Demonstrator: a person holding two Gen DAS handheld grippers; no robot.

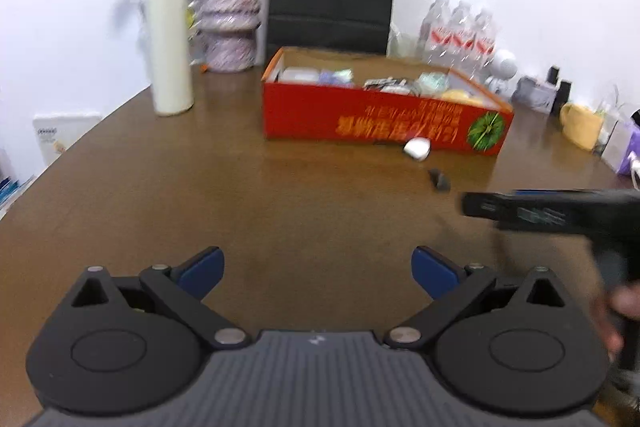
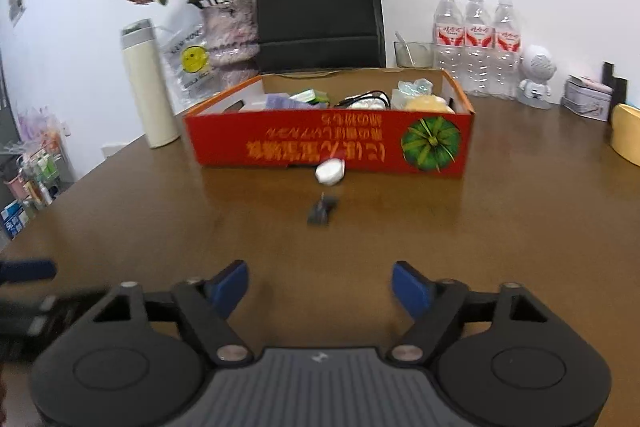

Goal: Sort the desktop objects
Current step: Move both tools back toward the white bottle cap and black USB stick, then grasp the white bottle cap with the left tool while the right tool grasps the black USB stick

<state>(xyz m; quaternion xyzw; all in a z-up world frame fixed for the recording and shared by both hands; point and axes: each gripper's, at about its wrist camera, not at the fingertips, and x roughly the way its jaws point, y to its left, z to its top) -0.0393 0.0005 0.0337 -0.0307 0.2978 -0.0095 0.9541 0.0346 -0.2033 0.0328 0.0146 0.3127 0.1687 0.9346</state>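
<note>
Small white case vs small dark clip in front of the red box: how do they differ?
The small white rounded case is pale and smooth; the small dark binder clip is grey-black and angular. The case lies against the red cardboard box; the clip lies apart, nearer the camera. Both rest on the brown wooden table, outside the box.

Earbud case (image 2: 330, 171) before box (image 2: 280, 143); clip (image 2: 321, 211) nearer.
</note>
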